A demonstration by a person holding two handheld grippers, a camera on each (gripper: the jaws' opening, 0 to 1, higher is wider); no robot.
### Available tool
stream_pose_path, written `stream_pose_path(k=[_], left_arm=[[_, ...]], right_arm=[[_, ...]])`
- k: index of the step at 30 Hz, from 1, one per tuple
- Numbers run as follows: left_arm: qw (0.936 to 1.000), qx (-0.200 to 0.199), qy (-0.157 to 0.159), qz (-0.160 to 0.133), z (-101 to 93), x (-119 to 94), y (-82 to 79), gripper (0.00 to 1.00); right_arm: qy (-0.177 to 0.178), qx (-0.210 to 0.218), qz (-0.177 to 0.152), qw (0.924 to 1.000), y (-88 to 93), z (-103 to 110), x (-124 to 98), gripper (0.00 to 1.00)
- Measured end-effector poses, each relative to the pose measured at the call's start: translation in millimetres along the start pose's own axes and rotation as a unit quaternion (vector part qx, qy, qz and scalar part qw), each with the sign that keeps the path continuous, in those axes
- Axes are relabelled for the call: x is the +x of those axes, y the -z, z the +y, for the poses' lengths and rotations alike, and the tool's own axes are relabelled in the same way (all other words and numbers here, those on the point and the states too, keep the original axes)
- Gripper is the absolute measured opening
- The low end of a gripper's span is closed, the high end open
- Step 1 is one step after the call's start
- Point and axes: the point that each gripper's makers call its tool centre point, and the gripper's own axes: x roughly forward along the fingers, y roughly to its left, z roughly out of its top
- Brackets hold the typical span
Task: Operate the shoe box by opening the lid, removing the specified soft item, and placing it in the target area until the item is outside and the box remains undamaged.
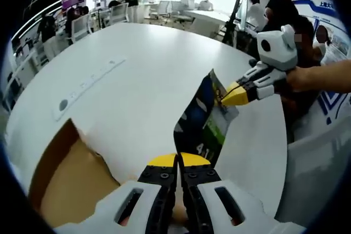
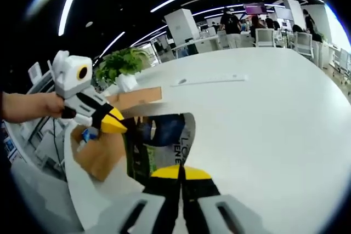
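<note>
White table (image 1: pixel 142 75) open ahead; cardboard box (image 1: pixel 66 179) near left tool (image 1: pixel 179 163); potted plant (image 2: pixel 122 67) at edge.

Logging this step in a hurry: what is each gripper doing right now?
Left gripper: shut on one end of the bag.
Right gripper: shut on the other end of the bag.

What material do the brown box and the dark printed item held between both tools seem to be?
Brown box: apparently plain cardboard, matte, with a raw torn-looking edge. Printed item: probably thin plastic film or a bag, slightly glossy, bending and creasing where the tools pinch it.
</note>
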Motion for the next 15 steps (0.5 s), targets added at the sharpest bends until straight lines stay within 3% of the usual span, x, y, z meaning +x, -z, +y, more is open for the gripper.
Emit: stream_pose_path(k=[7,15], left_arm=[[0.9995,0.022,-0.015,0.016,5.9,14,-0.6,0.00],[0.9960,0.060,-0.049,0.045,11.1,25,-2.1,0.00]], right_arm=[[0.008,-0.020,0.008,0.9997,8.2,-7,5,0.00],[0.021,-0.007,0.013,0.9997,12.4,-12,9,0.00]])
